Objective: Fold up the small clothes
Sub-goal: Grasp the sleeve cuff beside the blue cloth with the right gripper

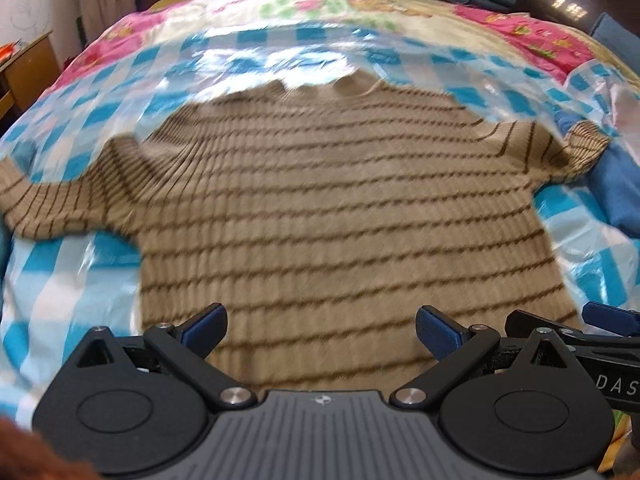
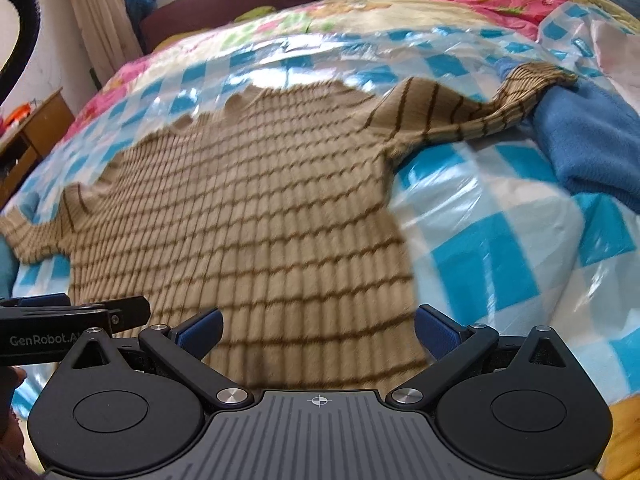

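Observation:
A tan sweater with thin brown stripes (image 1: 320, 208) lies spread flat on a blue-and-white checked plastic sheet (image 1: 80, 264), sleeves out to both sides. It also shows in the right wrist view (image 2: 260, 208). My left gripper (image 1: 320, 330) is open and empty over the sweater's near hem, left of centre. My right gripper (image 2: 318, 330) is open and empty over the hem's right part, near the sweater's right edge. Each gripper shows at the edge of the other's view.
A blue fleece garment (image 2: 592, 140) lies at the right, touching the sweater's right sleeve end (image 2: 532, 80). The sheet covers a floral bedspread (image 1: 540, 32). A wooden desk (image 1: 28, 68) stands at the left beside the bed.

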A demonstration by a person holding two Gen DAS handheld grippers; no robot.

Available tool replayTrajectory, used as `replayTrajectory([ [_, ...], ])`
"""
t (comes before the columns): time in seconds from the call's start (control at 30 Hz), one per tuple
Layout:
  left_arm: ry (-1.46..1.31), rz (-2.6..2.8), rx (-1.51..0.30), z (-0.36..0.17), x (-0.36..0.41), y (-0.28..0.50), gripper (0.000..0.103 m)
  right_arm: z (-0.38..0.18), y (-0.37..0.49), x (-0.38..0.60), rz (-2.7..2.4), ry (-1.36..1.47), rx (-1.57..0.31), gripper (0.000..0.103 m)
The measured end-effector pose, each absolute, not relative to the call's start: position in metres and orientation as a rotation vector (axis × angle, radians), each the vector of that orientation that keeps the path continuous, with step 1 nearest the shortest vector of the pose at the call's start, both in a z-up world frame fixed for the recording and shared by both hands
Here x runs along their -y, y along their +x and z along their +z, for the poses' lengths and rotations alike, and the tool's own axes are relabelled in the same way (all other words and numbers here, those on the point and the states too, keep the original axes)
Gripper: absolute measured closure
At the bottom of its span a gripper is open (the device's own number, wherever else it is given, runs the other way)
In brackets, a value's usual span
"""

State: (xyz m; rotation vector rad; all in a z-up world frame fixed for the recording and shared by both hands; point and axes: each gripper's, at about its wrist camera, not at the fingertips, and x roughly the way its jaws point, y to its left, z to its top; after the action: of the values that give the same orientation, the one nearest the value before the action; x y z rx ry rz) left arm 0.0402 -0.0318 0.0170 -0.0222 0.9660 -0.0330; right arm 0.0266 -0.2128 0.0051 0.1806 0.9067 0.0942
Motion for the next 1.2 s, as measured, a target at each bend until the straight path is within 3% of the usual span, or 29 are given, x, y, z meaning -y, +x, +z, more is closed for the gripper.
replayTrajectory([
  [0.33,0.013,-0.147,-0.929,0.034,0.083,0.090,0.000,0.030,0.061,0.284,0.004,0.273,-0.819,0.006],
  [0.67,0.013,-0.259,-0.892,0.040,0.150,0.143,0.000,0.040,0.134,0.396,-0.197,0.386,-0.730,0.018],
  [0.87,-0.011,-0.272,-0.871,0.037,0.176,0.163,0.000,0.026,0.188,0.459,-0.308,0.509,-0.716,0.031],
  [1.13,-0.018,-0.251,-0.874,0.032,0.183,0.173,0.000,0.000,0.222,0.496,-0.341,0.693,-0.690,0.035],
  [1.2,-0.023,-0.242,-0.884,0.031,0.181,0.172,0.000,-0.007,0.231,0.501,-0.346,0.734,-0.708,0.050],
])
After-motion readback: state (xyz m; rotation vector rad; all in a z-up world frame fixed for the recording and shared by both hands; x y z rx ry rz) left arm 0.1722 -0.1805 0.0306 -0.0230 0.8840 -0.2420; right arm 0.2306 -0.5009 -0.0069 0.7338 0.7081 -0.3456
